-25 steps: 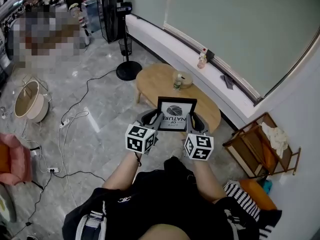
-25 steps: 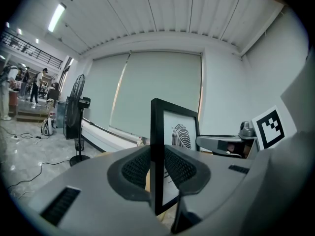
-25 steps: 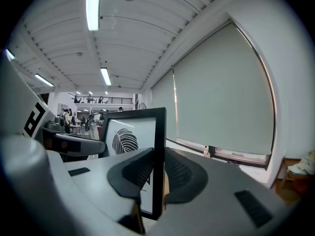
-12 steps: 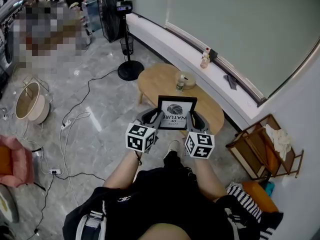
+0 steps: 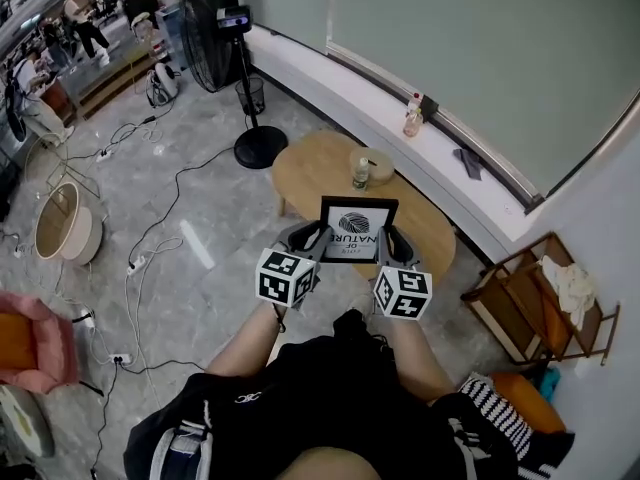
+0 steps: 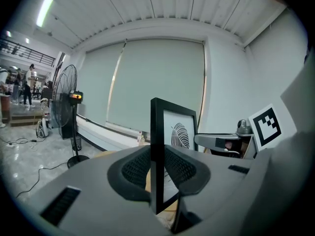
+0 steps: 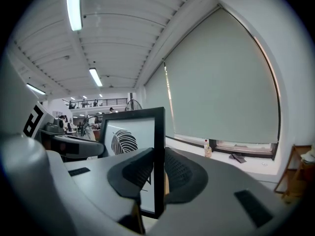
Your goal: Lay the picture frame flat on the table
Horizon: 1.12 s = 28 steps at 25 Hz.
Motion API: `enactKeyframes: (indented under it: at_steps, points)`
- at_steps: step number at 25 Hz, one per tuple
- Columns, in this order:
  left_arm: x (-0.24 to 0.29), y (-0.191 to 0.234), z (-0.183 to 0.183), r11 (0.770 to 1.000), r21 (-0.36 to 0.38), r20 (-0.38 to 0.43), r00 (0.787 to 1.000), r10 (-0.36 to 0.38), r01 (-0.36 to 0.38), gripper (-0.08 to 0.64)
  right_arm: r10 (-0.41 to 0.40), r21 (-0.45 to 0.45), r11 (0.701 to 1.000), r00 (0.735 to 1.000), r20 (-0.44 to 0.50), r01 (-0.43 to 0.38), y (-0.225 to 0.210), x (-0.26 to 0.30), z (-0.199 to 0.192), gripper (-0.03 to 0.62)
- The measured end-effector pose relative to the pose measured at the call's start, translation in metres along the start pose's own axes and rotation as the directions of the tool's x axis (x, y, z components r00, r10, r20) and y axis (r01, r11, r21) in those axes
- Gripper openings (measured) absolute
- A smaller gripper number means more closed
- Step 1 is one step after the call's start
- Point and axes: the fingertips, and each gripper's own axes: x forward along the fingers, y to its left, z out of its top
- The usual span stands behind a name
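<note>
The job is barely begun: the picture frame is upright in the air, seemingly over the near side of the round bench, not yet lowered or tipped flat. The left tool is clenched on its left edge and the right tool on its right edge.
</note>
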Motion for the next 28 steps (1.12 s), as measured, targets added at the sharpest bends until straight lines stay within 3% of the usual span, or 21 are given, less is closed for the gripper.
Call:
enactKeyframes:
  at_steps: [8, 15, 23, 28]
  points:
    - [0.135, 0.018, 0.046, 0.999, 0.013, -0.037, 0.998, -0.048, 0.049, 0.098, -0.042, 0.03, 0.999, 0.999, -0.019, 0.043, -0.095, 0.093, 0.033, 0.086]
    - [0.261, 0.009, 0.063, 0.992, 0.008, -0.096, 0.987, -0.126, 0.127, 0.098, -0.11, 0.064, 0.991, 0.992, -0.066, 0.114, -0.198, 0.153, 0.041, 0.085]
    - [0.383, -0.007, 0.061, 0.974, -0.013, -0.217, 0.95, -0.224, 0.227, 0.1, -0.199, 0.102, 0.971, 0.968, -0.15, 0.216, -0.299, 0.201, 0.032, 0.086]
    - [0.422, -0.02, 0.043, 0.952, -0.022, -0.297, 0.907, -0.299, 0.306, 0.1, -0.26, 0.153, 0.943, 0.942, -0.21, 0.295, -0.331, 0.203, 0.009, 0.086]
